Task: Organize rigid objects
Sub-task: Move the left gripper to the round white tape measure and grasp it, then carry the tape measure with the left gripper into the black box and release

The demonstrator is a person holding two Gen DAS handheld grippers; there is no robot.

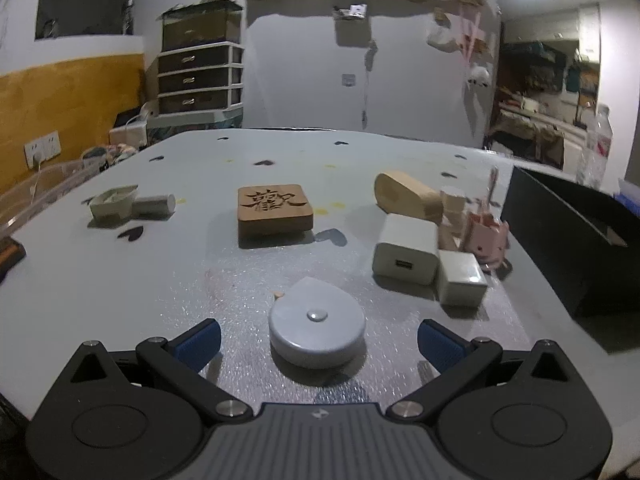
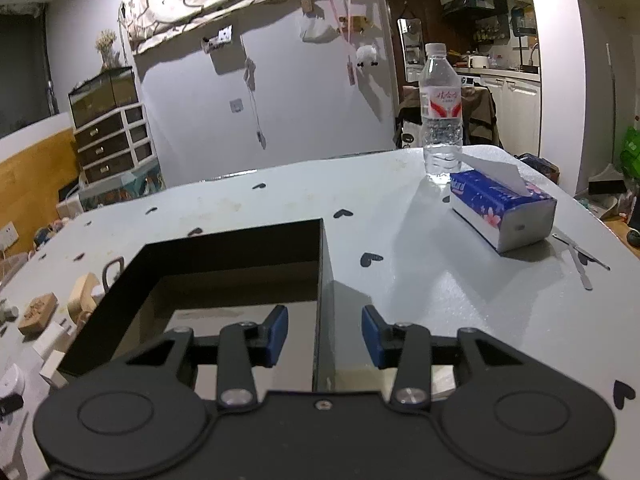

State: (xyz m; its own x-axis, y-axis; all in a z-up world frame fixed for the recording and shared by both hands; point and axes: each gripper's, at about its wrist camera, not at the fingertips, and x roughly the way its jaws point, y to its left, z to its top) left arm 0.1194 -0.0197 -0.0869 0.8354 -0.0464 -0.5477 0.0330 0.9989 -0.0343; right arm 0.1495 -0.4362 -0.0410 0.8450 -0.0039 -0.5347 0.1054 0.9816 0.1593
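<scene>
Left wrist view, far left on the tabletop (image 1: 120, 288): small cup (image 1: 112, 204) touching a white cylinder (image 1: 154, 205), both lying well away from the rest. Middle: carved wood block (image 1: 275, 212) flat on the surface. Closer in: round grey disc (image 1: 317, 328) sitting right between the left gripper (image 1: 319, 342) fingers (image 1: 200, 342), spread wide, not touching it. Further right: tan wood piece (image 1: 408, 196), white charger (image 1: 406, 254) and smaller white cube (image 1: 460, 278) bunched together, pink toy (image 1: 486, 240) just behind. Far right: black box (image 1: 568, 240).

Right wrist view: right gripper (image 2: 325, 334) straddling the box wall (image 2: 325, 280), one finger inside, one outside, gap on both sides, nothing gripped. Off to the right: water bottle (image 2: 441, 112), then tissue pack (image 2: 504, 210), near each other.
</scene>
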